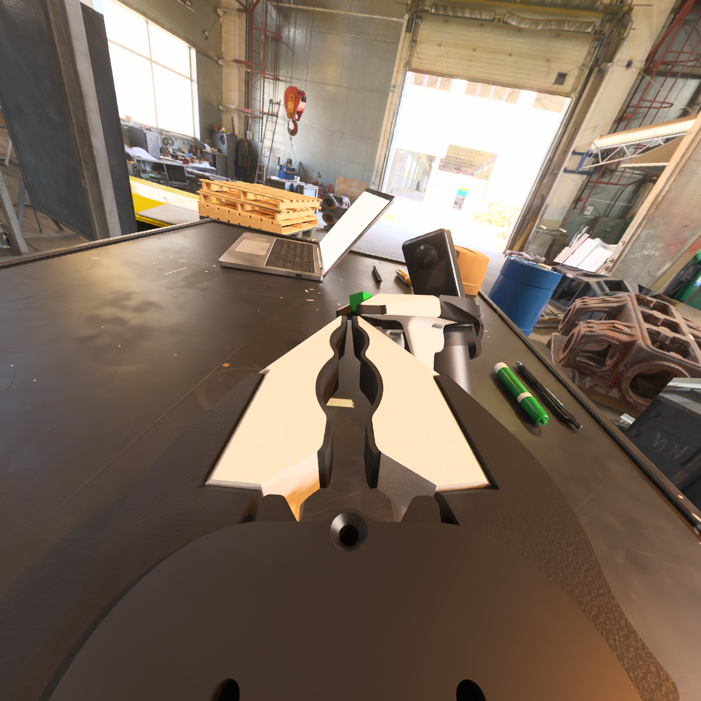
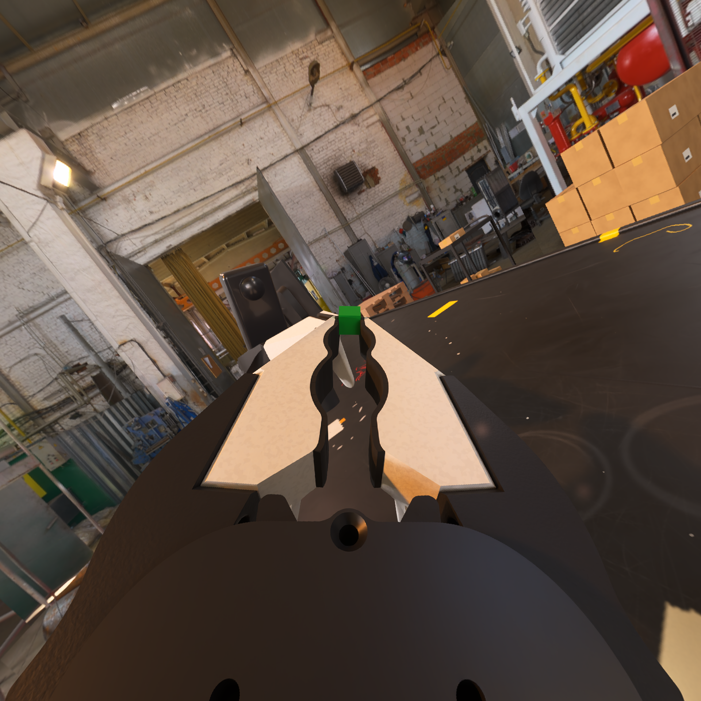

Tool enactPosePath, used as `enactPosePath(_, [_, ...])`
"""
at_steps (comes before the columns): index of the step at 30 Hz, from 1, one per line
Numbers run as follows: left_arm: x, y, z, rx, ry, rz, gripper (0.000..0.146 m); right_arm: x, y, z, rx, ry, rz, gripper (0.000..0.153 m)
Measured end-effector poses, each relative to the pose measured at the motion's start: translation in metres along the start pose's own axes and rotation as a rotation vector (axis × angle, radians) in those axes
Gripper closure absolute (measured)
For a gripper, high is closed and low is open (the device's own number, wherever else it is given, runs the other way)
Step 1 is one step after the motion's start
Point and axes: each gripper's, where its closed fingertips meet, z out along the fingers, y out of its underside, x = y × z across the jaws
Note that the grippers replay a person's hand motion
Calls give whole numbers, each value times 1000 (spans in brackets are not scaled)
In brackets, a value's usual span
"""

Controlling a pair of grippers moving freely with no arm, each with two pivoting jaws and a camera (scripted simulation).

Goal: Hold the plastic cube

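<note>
Right up against my lens, the right gripper [image 2: 349, 320] with its cream, black-edged fingers is clenched on the small green plastic cube [image 2: 349, 320], pinched at the very fingertips. One flat face of that cube looks straight back at me, top face level, side faces flush against the pads [image 2: 364, 330]. It is a cube, so it shows no long axis. It hangs clear above the dark, scuffed worktable [image 2: 569, 341], with bare tabletop showing through the gap beneath it.

Over on my other side, the left gripper [image 1: 349, 320] has its fingertips nearly touching, a thin slit between them and nothing in it that I can see. Just past those tips, a green corner of the cube [image 1: 358, 299] peeks out beside the right gripper's cream finger [image 1: 402, 305], which crosses in from the right. Whether my left tips touch the cube I cannot tell.

Further along the table sits an open silver laptop [image 1: 288, 254], well apart from the cube. Near the right edge lie a green marker with white bands [image 1: 521, 392] and a slim black pen [image 1: 548, 396], side by side. Beyond the right gripper's black camera block [image 1: 432, 261] lie another short black pen [image 1: 376, 274] and a yellow-orange marker [image 1: 403, 276].
</note>
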Motion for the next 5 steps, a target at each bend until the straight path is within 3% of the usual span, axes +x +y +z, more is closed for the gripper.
enactPosePath(5, [0, 0, -1, 0, -4, 4, 144, 0, -5, 0, 22, -4, 5, 144])
